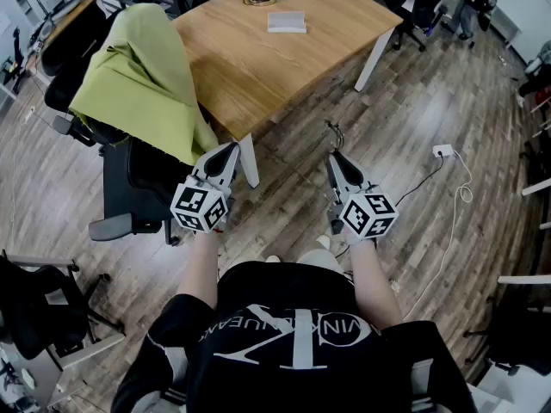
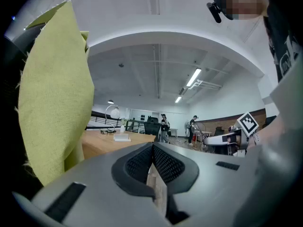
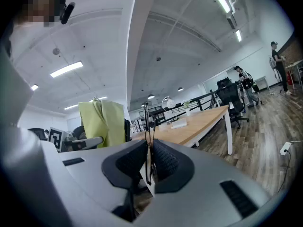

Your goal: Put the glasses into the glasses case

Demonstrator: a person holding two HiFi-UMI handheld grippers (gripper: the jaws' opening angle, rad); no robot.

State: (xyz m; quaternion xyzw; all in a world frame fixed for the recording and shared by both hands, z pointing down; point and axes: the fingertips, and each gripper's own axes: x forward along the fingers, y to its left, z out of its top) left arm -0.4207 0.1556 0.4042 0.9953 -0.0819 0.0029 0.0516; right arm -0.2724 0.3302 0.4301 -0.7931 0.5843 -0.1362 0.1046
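Green cloth (image 1: 142,67) is draped over the chair on the left. The left hand-held gripper (image 2: 152,148) is clenched on nothing, short of the counter (image 1: 258,67). The glasses case (image 1: 287,21) sits far back on it. The right hand-held gripper (image 3: 148,148) is pinching the thin dark glasses (image 3: 147,126) over the floor, well apart from the case.

Upside-down white lettering on the person's black shirt (image 1: 293,329) is partly legible.

Table (image 1: 258,67): pale wood, smooth and matt. Left chair (image 1: 129,175) wears soft yellow-green cloth (image 1: 142,76). Floor (image 1: 413,119): streaky wood planks. Right gripper (image 3: 148,145): matt grey plastic, rough black pads (image 3: 165,162). Glasses (image 3: 147,122): thin dark wire.
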